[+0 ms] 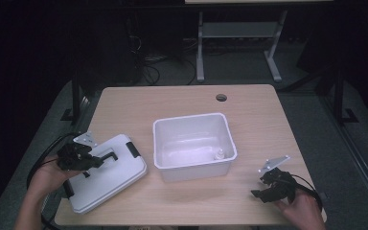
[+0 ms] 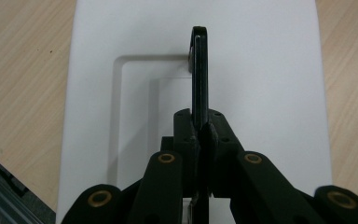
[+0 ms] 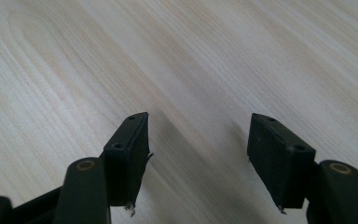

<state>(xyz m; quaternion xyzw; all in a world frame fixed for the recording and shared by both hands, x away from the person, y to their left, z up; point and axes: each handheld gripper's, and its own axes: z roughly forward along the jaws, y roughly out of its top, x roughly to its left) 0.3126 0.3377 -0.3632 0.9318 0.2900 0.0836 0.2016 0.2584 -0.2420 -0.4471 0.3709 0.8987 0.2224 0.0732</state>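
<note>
Your left gripper [image 2: 199,133] squeezed the black handle [image 2: 199,74] of the white lid [image 1: 106,173] at the tabletop's [image 1: 249,110] left — stiff, light, probably slippery. Your right gripper [image 3: 198,154] stood half open, empty.

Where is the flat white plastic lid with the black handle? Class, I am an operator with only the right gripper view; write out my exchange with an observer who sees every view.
Observer: The flat white plastic lid is at the left front of the light wooden table, beside the white rectangular plastic tub.
Operator: Is anything holding it?
Observer: Yes. The left gripper is shut on its black handle, which stands up on edge between the pads.
Operator: Is the tub empty?
Observer: No. A small white bottle sits in its near right corner.
</note>
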